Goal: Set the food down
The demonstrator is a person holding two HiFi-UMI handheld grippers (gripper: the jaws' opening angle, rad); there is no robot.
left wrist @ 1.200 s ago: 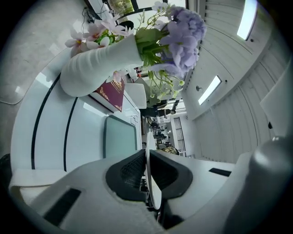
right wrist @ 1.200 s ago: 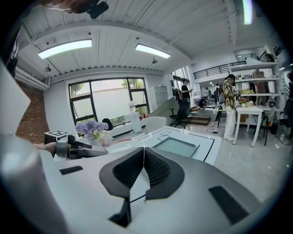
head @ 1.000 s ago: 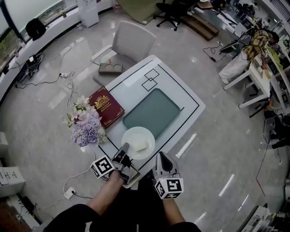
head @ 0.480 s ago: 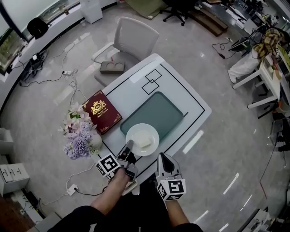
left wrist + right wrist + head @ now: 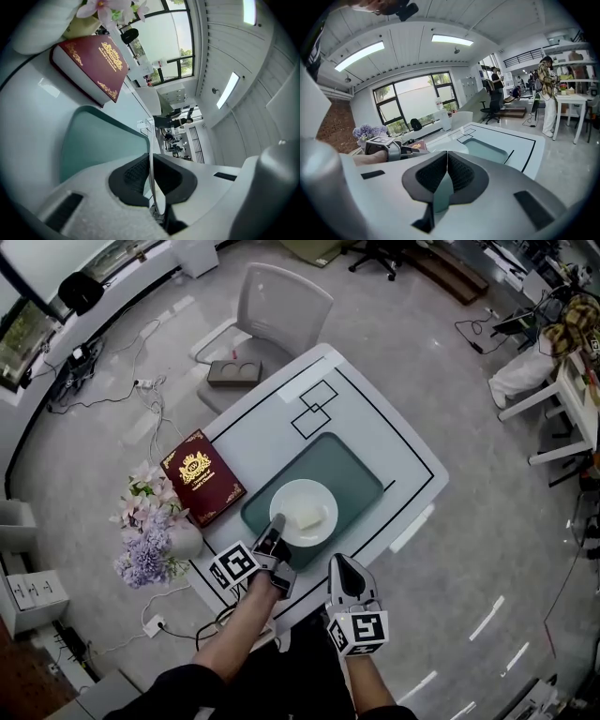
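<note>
The left gripper (image 5: 277, 523) is pinching the thin rim of the plate (image 5: 302, 487) in its jaws, holding the pale food (image 5: 309, 517) over the near end of the green mat (image 5: 352, 470) on the bench (image 5: 398, 432). The right gripper (image 5: 343, 568) is idling beside it, jaws pressed together and empty. Held by one edge only, the plate could tilt and let the food slide off.

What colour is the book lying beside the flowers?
The book is dark red with gold ornament; clearest in the left gripper view.

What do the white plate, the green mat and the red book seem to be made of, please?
The plate looks like glazed ceramic or melamine: smooth, white, with a thin rigid rim. The green mat is flat and low-sheen with rounded corners, so probably silicone or soft plastic. The red book has a hard cover, leather-look or cloth, with gilt ornament; which one is unclear.
</note>
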